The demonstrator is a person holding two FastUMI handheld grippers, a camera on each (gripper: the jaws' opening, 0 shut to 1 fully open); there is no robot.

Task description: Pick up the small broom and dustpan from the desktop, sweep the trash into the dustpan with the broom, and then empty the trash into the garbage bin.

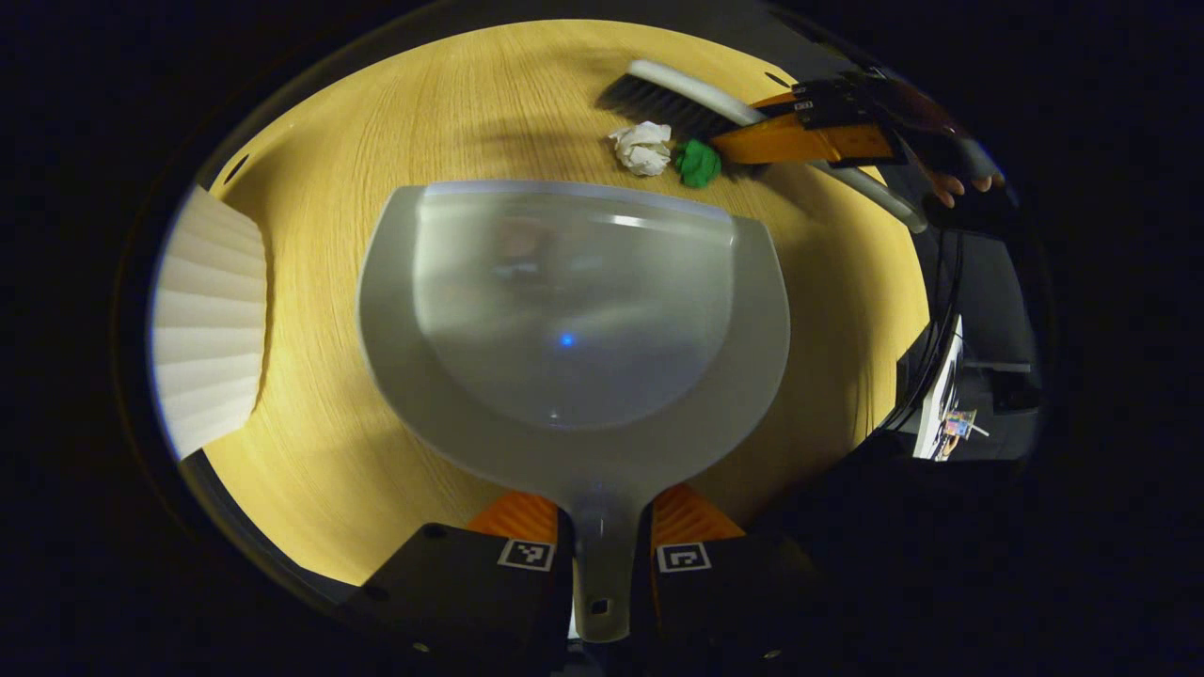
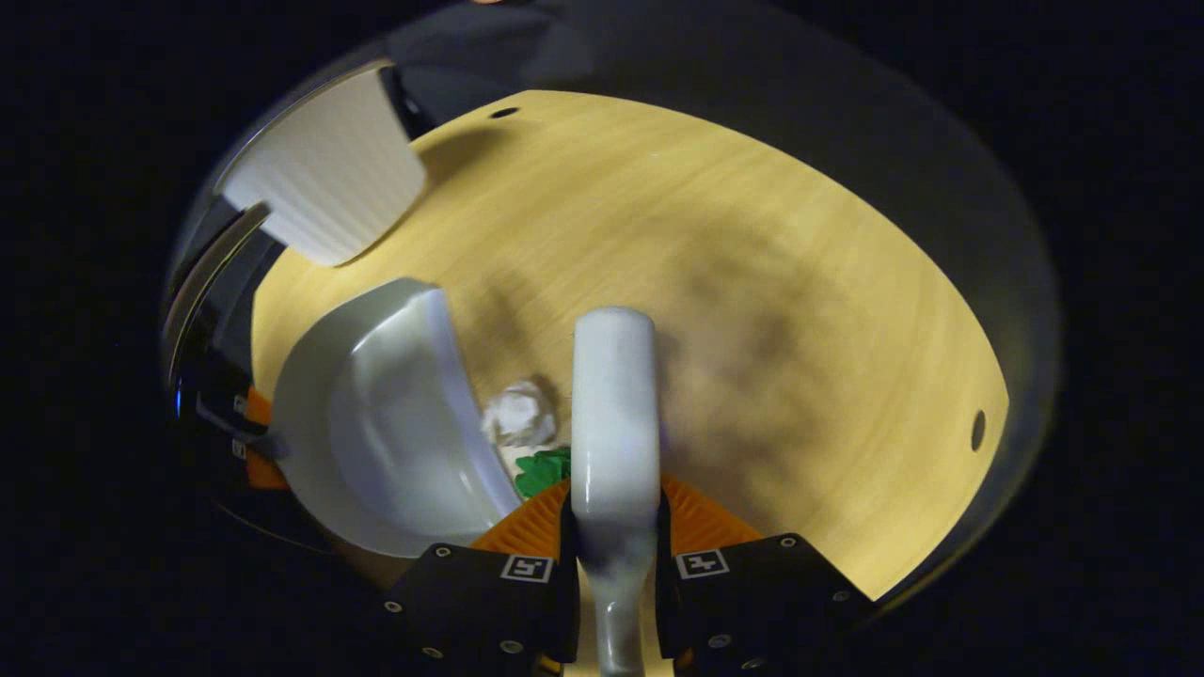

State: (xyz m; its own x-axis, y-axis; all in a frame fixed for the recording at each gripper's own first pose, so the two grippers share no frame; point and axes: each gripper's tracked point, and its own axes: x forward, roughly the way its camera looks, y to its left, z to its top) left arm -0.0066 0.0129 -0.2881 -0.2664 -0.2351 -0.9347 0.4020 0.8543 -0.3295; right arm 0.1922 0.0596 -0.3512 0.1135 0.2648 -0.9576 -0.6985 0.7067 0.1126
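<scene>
Grey dustpan (image 1: 574, 320) handle clamped in left hand-held gripper (image 1: 604, 555); right hand-held gripper (image 2: 616, 564) clamps broom (image 2: 614, 414). Sweep step: white paper wad (image 1: 642, 148), green scrap (image 1: 698, 163) near pan lip. Next: brush both into pan.

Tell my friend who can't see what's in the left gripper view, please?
The left gripper grips the handle of a grey dustpan over a wooden desktop. Beyond its front edge lie a white paper ball and a green scrap, with the right gripper holding the broom behind them.

Broom (image 2: 614, 404) bristles hidden underneath
</scene>
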